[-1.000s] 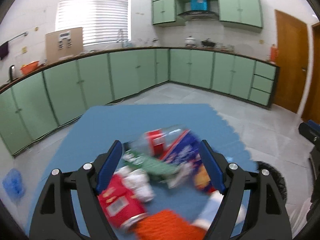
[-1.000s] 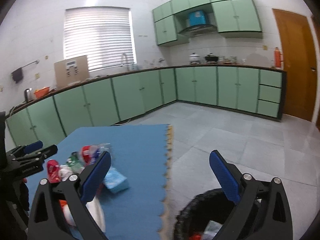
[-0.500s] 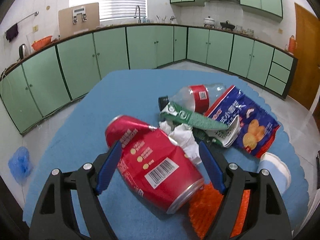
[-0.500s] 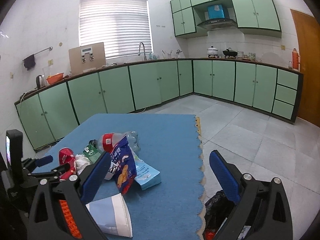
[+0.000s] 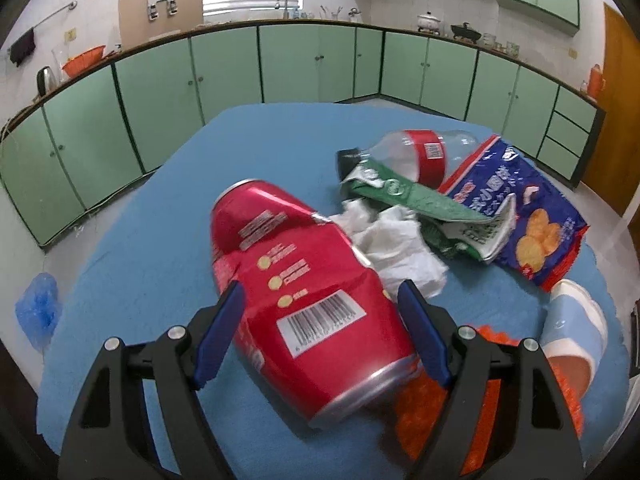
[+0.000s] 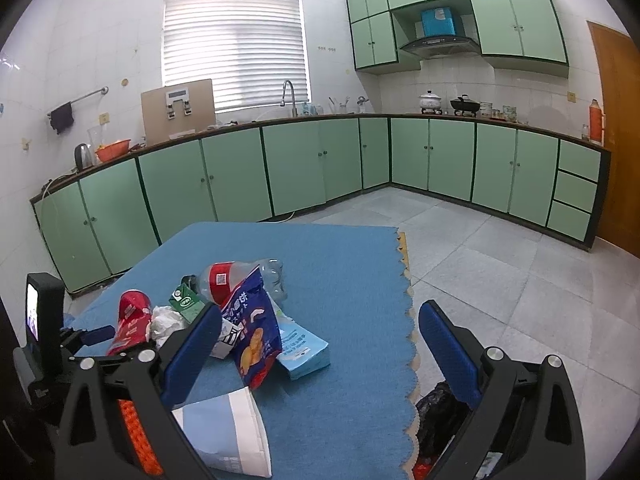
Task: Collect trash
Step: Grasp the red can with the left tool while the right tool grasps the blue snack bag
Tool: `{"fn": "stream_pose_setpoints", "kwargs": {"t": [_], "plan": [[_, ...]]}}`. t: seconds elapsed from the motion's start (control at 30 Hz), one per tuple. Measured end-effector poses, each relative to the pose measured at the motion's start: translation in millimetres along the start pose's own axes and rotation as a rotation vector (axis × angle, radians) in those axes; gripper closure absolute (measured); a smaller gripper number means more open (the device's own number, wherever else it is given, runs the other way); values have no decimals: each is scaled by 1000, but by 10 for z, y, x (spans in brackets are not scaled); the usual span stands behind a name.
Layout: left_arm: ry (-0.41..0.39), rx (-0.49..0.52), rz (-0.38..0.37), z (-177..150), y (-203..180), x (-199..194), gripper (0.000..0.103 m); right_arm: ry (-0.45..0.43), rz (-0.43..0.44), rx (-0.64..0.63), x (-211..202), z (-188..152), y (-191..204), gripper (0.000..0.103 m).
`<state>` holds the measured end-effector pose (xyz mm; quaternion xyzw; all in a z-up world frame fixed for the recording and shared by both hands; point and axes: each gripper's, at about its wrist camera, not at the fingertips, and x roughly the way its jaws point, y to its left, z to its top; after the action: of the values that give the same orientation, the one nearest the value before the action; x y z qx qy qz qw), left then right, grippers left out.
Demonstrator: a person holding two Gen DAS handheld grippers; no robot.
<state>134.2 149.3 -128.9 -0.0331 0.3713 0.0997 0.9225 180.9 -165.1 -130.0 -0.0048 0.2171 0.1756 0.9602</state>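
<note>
A crushed red can (image 5: 304, 280) lies on its side on the blue mat (image 5: 160, 220). My left gripper (image 5: 320, 287) is open and straddles the can's near end; its blue pads stand beside the can without squeezing it. Behind the can lie a white tissue (image 5: 396, 248), a flattened green carton (image 5: 416, 200), a clear bottle with a red label (image 5: 424, 152) and a blue chip bag (image 5: 520, 216). My right gripper (image 6: 320, 310) is open and holds nothing, hovering over the mat's right side. In the right wrist view the red can (image 6: 130, 320) sits at the pile's left.
A white and light-blue paper cup (image 6: 228, 432) and an orange mesh piece (image 5: 436, 400) lie near me. A light-blue tissue pack (image 6: 304, 352) rests by the chip bag. A black trash bag (image 6: 440, 416) sits on the tiled floor off the mat's scalloped edge. Green cabinets line the walls.
My left gripper has come down and forward, so the red can now lies between its jaws. The right wrist view swung left toward the trash pile, then held still.
</note>
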Motion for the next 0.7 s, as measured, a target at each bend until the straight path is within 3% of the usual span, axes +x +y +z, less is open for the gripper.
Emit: {"fn": "stream_pose_setpoints", "kwargs": {"t": [0.2,0.47,0.63,0.7], "plan": [[9,-21,42,-6,205,-15,26,3,9,7,35,-18,5,6],[19,24,68,83,87,121,27,14,18,0,99,-51,34,6],[50,1,106,65,211,244,27,20,13,10,121,-63,-11,6],[70,-56,77,42,345,272,27,24,16,11,138,-67,-5,6]]}}
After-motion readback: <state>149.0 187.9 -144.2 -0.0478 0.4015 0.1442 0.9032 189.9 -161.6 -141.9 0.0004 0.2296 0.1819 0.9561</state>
